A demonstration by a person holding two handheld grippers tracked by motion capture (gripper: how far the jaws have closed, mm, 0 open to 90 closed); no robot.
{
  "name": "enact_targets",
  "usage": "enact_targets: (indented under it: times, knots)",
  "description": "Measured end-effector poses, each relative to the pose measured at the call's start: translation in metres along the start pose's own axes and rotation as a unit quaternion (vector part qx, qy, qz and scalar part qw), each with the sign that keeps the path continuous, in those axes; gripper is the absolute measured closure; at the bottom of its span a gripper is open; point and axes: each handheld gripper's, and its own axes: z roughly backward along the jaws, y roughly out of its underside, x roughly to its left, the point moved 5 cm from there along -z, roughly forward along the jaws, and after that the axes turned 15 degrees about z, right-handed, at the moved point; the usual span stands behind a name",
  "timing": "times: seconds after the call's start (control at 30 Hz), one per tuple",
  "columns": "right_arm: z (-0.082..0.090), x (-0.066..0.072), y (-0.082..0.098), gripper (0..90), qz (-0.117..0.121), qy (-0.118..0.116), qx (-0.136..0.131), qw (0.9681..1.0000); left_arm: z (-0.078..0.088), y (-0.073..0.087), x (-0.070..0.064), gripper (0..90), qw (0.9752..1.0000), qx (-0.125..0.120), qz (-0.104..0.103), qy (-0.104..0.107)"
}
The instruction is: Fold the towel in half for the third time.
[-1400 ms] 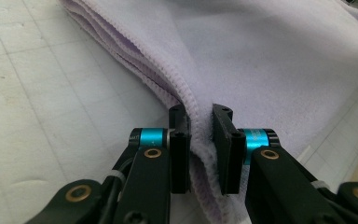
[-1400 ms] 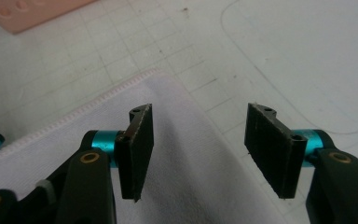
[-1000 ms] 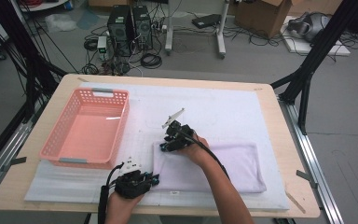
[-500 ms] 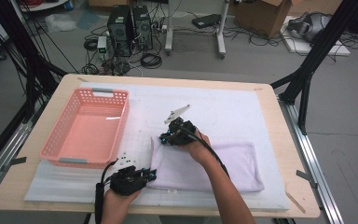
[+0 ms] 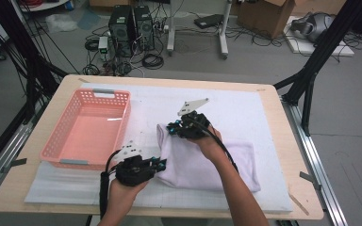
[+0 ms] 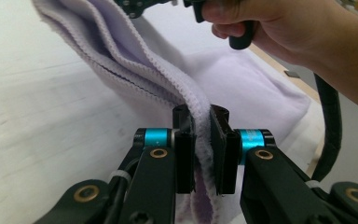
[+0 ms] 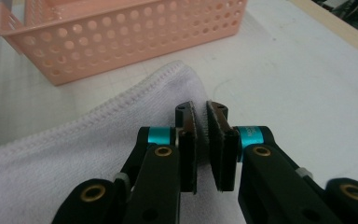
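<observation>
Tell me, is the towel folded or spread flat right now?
Folded: the towel shows several stacked hemmed edges, with the left gripper clamping them together.

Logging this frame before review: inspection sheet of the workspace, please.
Surface: wooden table under a white mat.
Job's things: pale lilac towel, left edge lifted; pink basket beside it, nothing inside.
Clutter: nothing seen.
Grippers: left claw shut on the towel's hem; right claw shut on the towel's far corner.
Cables: black cable trails from the left claw.
Surroundings: computer towers, floor wiring, cardboard box.
</observation>
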Motion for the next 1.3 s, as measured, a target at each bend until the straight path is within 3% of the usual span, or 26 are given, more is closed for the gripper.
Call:
enact_targets:
  times: [0.27, 0.5, 0.6, 0.93, 1.1, 1.17, 1.3]
  knots:
    - [0.033, -0.01, 0.017, 83.4, -0.01, 0.018, -0.005, 0.9998, -0.033, -0.009, -0.028, 81.3, 0.999, 0.028, -0.032, 0.014]
    - [0.059, -0.019, 0.042, 83.3, -0.026, 0.042, -0.004, 0.9988, -0.058, -0.011, -0.043, 81.3, 0.9976, 0.047, -0.048, 0.02]
    - [0.069, -0.022, 0.054, 83.3, -0.034, 0.052, -0.004, 0.998, -0.077, -0.009, -0.054, 81.2, 0.9963, 0.059, -0.057, 0.024]
    - [0.098, -0.029, 0.092, 83.3, -0.056, 0.077, 0.004, 0.9955, -0.126, 0.0, -0.076, 81.1, 0.9934, 0.088, -0.065, 0.034]
    - [0.11, -0.031, 0.111, 83.3, -0.069, 0.086, 0.011, 0.9938, -0.138, 0.003, -0.081, 80.1, 0.9926, 0.094, -0.067, 0.037]
    - [0.114, -0.032, 0.118, 83.4, -0.073, 0.091, 0.007, 0.9931, -0.145, 0.004, -0.084, 77.1, 0.9932, 0.087, -0.064, 0.043]
    - [0.123, -0.031, 0.133, 83.3, -0.089, 0.096, 0.008, 0.9914, -0.143, 0.003, -0.086, 61.3, 0.9934, 0.07, -0.081, 0.041]
